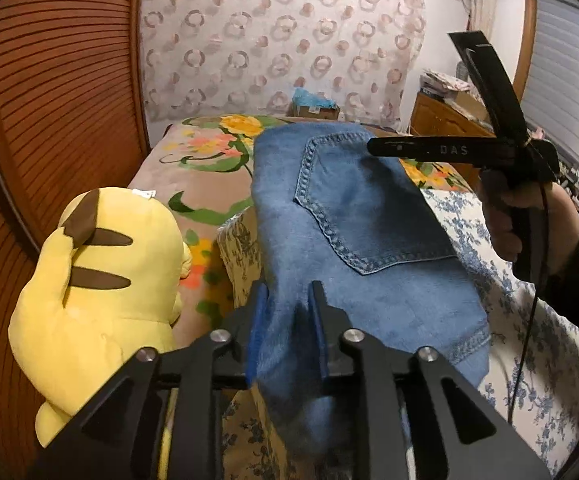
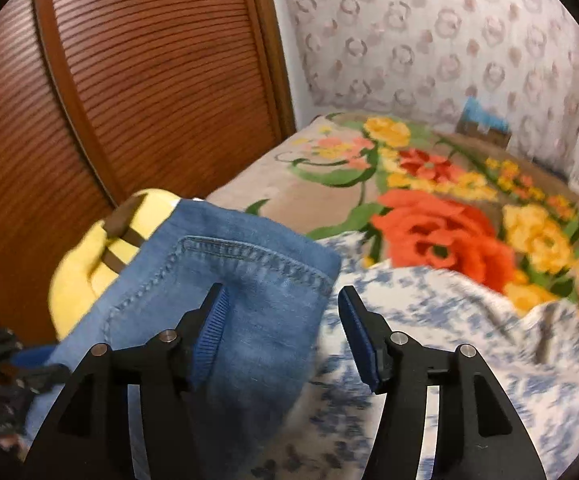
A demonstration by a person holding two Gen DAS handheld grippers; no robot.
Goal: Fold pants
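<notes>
Denim lay folded into a compact bundle on the bed: in the left wrist view the pants [image 1: 353, 240] sat pocket-side up on a blue-flowered sheet [image 1: 529, 320], running from the near edge up toward twelve o'clock. The left tool [image 1: 287, 320] straddled the near fold with its blue pads a little apart; cloth passed between them, but the pads did not look pressed on it, so I read this as a grip let go. At nine o'clock sat a yellow plush toy [image 1: 101, 300], and at three o'clock a hand [image 1: 529, 216] held the right tool [image 1: 373, 147] above the bundle, a sight only this view gave. In the right wrist view the right tool [image 2: 281, 320] stood well apart, its left pad over the pants [image 2: 229, 300], its right pad over the sheet, nothing clamped. This view alone showed the floral blanket [image 2: 429, 216] stretching toward one o'clock, bare of clothing. Judging by the tidy stack, the folding seemed nearly or wholly done; at most a last smoothing remained.
</notes>
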